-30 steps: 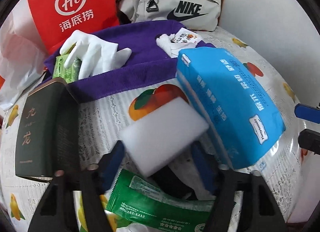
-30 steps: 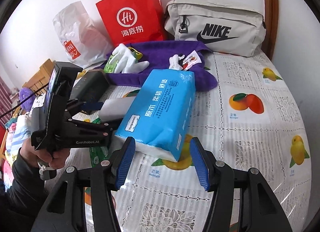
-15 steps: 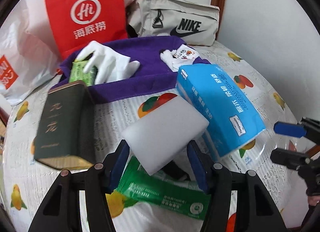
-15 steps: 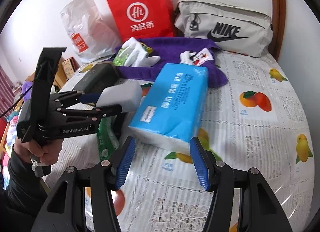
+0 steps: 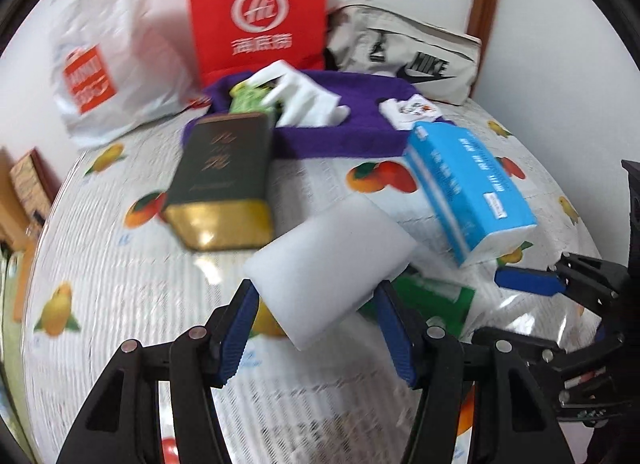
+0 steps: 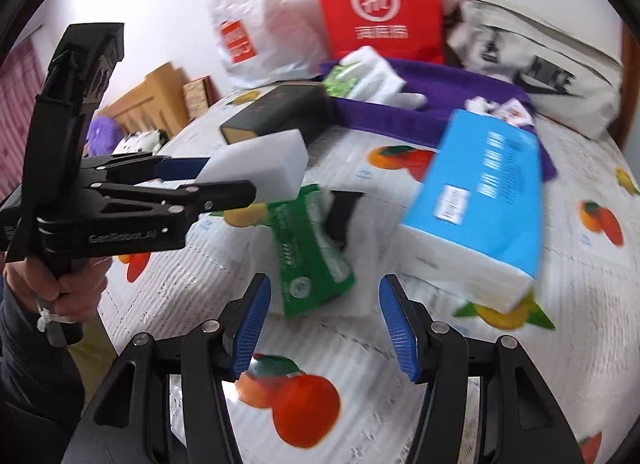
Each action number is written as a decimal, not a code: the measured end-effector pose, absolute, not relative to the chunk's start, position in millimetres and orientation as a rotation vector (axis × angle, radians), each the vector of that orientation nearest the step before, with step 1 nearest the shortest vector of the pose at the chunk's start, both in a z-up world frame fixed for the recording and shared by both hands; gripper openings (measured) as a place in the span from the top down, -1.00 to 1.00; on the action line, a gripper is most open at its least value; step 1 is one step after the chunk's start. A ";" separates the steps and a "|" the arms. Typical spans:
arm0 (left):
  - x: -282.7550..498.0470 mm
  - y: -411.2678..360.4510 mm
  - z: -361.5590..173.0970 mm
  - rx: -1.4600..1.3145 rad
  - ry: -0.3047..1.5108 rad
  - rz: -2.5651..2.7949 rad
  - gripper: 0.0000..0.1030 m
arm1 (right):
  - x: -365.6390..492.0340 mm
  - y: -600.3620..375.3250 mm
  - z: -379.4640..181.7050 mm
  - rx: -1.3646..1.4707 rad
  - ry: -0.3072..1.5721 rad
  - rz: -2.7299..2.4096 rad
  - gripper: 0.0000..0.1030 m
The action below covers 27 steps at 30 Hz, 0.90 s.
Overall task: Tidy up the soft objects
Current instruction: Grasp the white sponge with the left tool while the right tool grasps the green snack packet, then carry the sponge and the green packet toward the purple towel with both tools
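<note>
My left gripper (image 5: 316, 328) grips a white sponge (image 5: 332, 260) by its near end, both blue pads pressed to its sides, the block lifted clear of the fruit-print tablecloth (image 5: 120, 304). My right gripper (image 6: 324, 324) stands open with nothing between its fingers, hovering over the green packet (image 6: 308, 252) that lies flat on the cloth, the blue tissue pack (image 6: 484, 208) just to the right. Beyond lie the dark tin (image 5: 224, 176) and the purple towel (image 5: 340, 136) bearing a white glove (image 5: 304, 100). To carry well, I judge I should hold light pressure, keep the sponge level, and pass above the tin before lowering.
</note>
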State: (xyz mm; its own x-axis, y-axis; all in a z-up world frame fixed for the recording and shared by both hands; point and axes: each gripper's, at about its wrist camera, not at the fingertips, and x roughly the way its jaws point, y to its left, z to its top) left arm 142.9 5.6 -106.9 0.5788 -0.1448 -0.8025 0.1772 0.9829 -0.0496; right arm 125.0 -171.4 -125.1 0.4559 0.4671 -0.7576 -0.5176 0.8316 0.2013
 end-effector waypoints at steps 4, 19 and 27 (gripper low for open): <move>133.8 25.6 -116.6 0.004 0.951 -0.145 -0.12 | 133.6 -158.1 -131.6 -0.092 0.907 0.616 -0.10; 127.1 77.2 -138.4 -0.099 0.971 -0.084 -0.13 | 158.4 -114.4 -159.7 -0.265 0.936 0.609 -0.11; 128.6 79.2 -139.2 -0.129 0.959 -0.100 -0.13 | 154.3 -117.8 -149.8 -0.255 0.922 0.617 0.39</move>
State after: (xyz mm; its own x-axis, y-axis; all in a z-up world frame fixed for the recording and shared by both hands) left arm 128.6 79.2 -139.2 0.5708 -0.1423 -0.8086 0.0277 0.9876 -0.1543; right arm 154.3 -117.8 -149.8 0.4484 0.3862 -0.8061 -0.5974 0.8003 0.0512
